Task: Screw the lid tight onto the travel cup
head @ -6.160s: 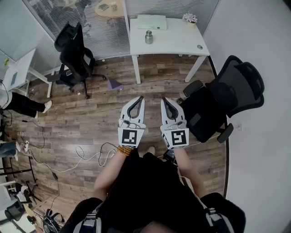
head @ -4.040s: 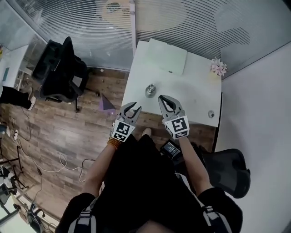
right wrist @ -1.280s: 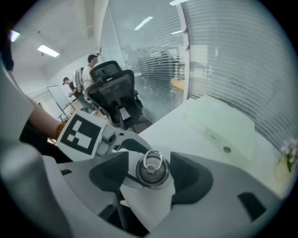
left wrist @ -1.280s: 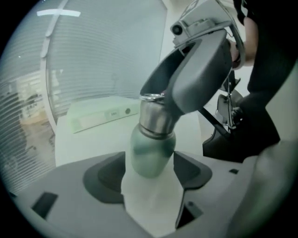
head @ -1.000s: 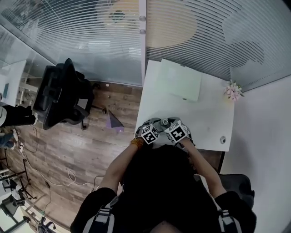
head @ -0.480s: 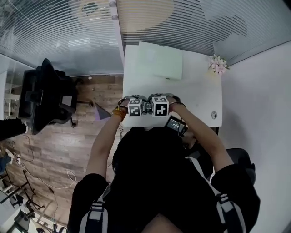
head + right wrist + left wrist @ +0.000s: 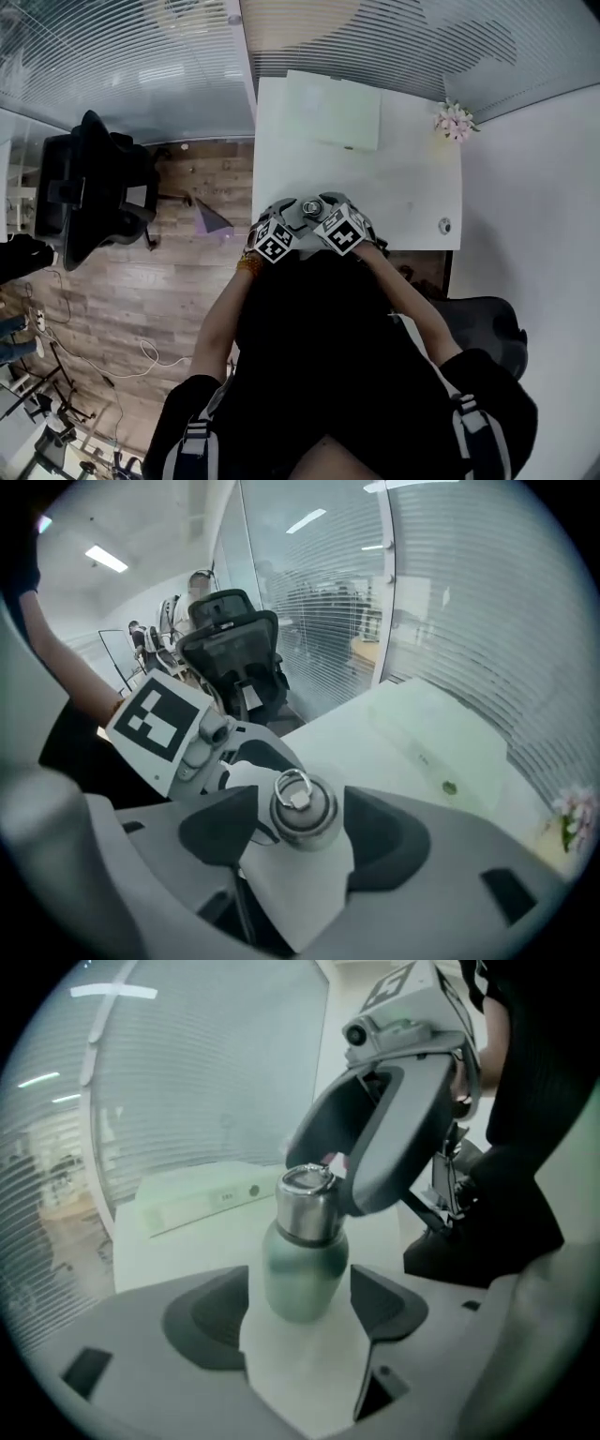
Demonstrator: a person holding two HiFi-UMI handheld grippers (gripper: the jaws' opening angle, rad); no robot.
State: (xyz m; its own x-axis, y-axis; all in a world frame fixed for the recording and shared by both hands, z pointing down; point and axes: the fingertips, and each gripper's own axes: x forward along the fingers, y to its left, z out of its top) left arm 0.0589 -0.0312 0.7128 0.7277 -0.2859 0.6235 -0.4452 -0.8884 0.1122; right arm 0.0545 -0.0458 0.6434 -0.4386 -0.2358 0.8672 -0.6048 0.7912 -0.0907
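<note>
1. Travel cup stands upright on the white table, long axis vertical. Steel lid is on top, its ring facing up.
2. Cup sits near the table's front edge, with both claws around it.
3. Left claw: released, jaws just been opening. Cup body is between the pads, which I see close beside it but not clamping.
4. Right claw: released, jaws just been opening. Lid is between the pads with a gap on each side.
5. On the table I see a pale green pad at the back and flowers at the far right corner.
6. Room: glass wall with blinds behind the table, black office chair at left on the wood floor.
</note>
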